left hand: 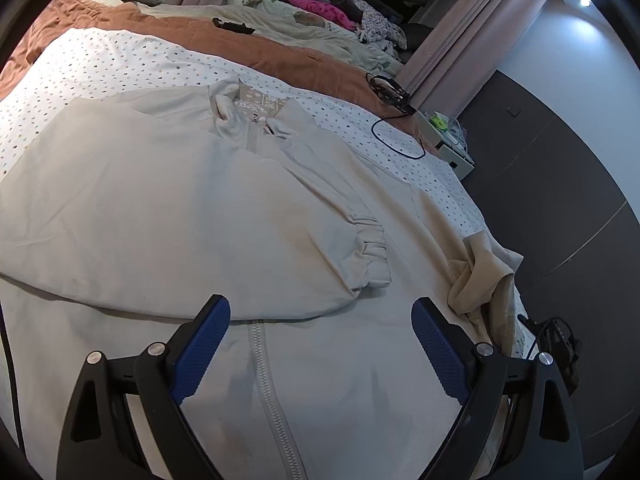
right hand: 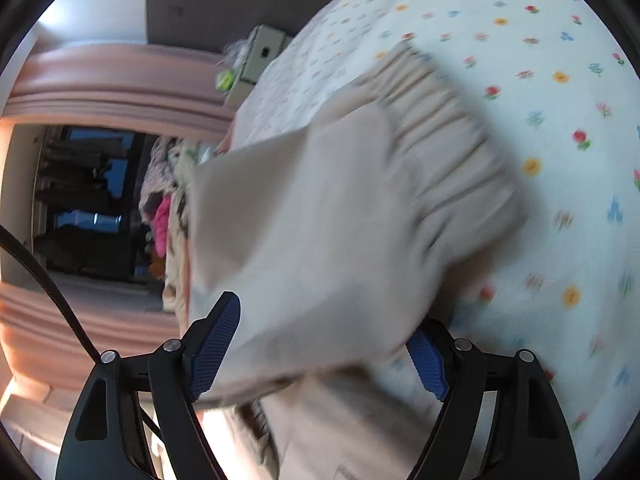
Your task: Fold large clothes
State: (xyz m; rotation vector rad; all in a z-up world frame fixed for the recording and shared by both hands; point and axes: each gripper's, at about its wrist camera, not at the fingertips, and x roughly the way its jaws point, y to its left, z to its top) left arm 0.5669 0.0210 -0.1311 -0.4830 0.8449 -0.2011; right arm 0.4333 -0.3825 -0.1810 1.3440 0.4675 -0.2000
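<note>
A pale grey zip-front jacket of soft cloth lies spread on a bed covered by a white sheet with small coloured flowers. In the left wrist view its collar points to the far side, and one sleeve with a gathered cuff is folded across the chest. The left tongs hover just over the near hem beside the zip, blue pads wide apart and gripping nothing. In the blurred right wrist view, the other sleeve, with its elastic cuff, lies between the pads of the right tongs; these stand apart and do not press it. A rust-brown blanket lies further off on the bed.
</note>
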